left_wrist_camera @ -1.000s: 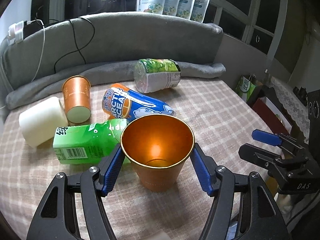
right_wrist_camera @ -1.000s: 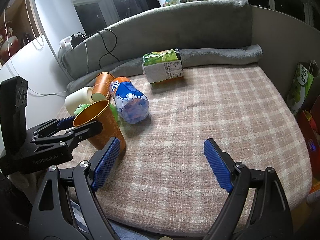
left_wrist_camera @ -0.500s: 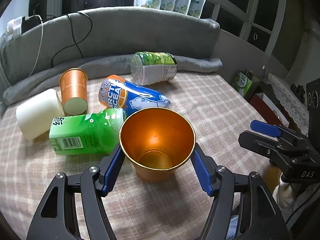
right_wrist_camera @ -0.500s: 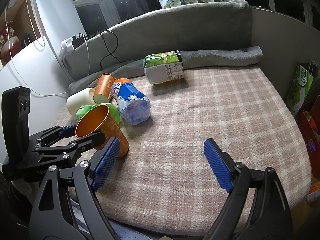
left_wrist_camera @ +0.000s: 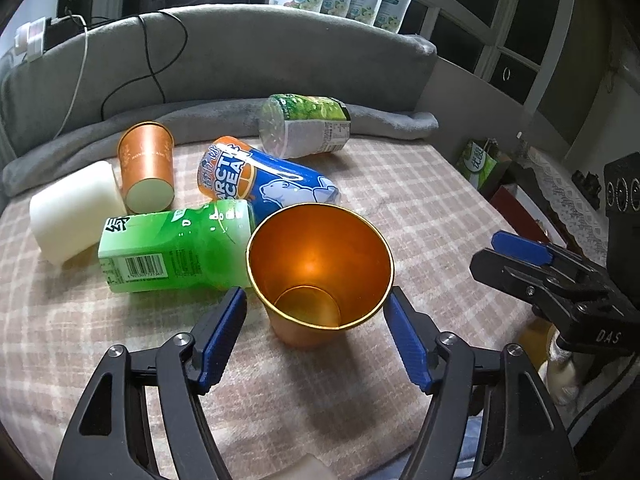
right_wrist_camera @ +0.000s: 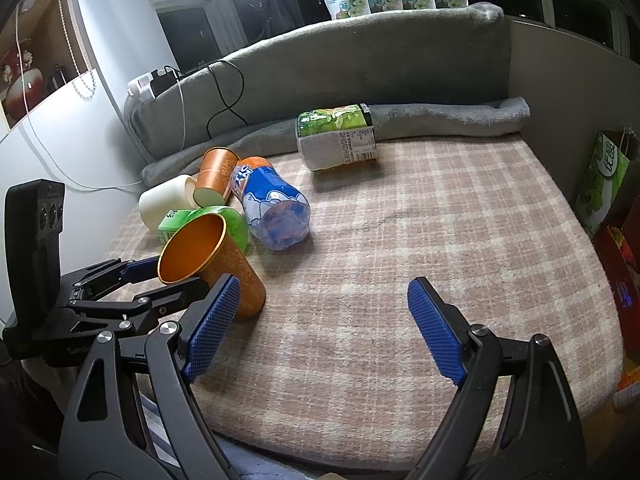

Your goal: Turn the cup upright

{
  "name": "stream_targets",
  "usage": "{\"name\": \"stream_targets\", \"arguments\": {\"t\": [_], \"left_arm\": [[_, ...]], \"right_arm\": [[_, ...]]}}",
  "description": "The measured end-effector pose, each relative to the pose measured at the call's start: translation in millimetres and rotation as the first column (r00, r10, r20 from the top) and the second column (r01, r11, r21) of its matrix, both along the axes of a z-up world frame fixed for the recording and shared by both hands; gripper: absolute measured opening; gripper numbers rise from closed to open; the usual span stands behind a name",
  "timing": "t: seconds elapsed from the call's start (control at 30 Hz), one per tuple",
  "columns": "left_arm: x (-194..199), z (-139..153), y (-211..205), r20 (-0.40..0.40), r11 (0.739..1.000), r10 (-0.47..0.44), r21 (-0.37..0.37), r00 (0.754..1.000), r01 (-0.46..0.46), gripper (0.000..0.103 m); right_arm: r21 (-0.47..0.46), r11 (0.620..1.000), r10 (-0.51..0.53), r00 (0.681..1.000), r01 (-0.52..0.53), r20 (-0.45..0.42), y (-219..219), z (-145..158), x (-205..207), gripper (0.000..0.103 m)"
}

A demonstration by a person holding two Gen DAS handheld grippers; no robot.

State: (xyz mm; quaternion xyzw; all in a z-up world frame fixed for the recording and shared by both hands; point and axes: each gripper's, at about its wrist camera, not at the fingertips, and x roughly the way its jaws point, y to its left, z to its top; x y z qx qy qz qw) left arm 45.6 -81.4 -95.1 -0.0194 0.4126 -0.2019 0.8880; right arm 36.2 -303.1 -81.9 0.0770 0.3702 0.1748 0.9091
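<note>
An orange metal cup (left_wrist_camera: 318, 276) stands tilted on the plaid cloth, mouth toward my left camera; it also shows in the right wrist view (right_wrist_camera: 212, 260), leaning left. My left gripper (left_wrist_camera: 316, 340) is open, its blue pads either side of the cup's lower part, small gaps on both sides. My right gripper (right_wrist_camera: 324, 328) is open and empty over bare cloth, to the right of the cup. A second orange cup (left_wrist_camera: 148, 168) lies on its side at the back left.
A green bottle (left_wrist_camera: 176, 248), a blue Arctic Ocean bottle (left_wrist_camera: 264, 180), a white roll (left_wrist_camera: 72, 208) and a clear green-labelled bottle (left_wrist_camera: 306, 126) lie behind the cup. A grey cushion (left_wrist_camera: 240, 60) bounds the back. The cloth's right edge drops off by bags (right_wrist_camera: 604, 184).
My left gripper has opened a little and drawn back; the cup now leans toward the camera, free of the pads. The right gripper has barely moved.
</note>
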Motion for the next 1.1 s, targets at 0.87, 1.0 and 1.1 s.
{"name": "stream_targets", "arguments": {"t": [0.87,1.0,1.1], "left_arm": [[-42.7,48.1,46.0,0.219,0.983,0.184,-0.03,0.958,-0.182,0.072],[-51.8,61.8,55.5,0.306,0.969,0.245,-0.045,0.92,-0.243,0.079],[-59.6,71.7,60.9,0.377,0.957,0.285,-0.052,0.881,-0.287,0.081]], "right_arm": [[-0.045,0.998,0.042,0.99,-0.036,0.135,26.8,22.9,-19.3,0.088],[-0.077,0.997,0.018,0.983,-0.004,0.185,28.3,30.4,-23.4,0.088],[-0.096,0.995,-0.011,0.973,0.034,0.229,29.4,37.3,-27.5,0.089]]}}
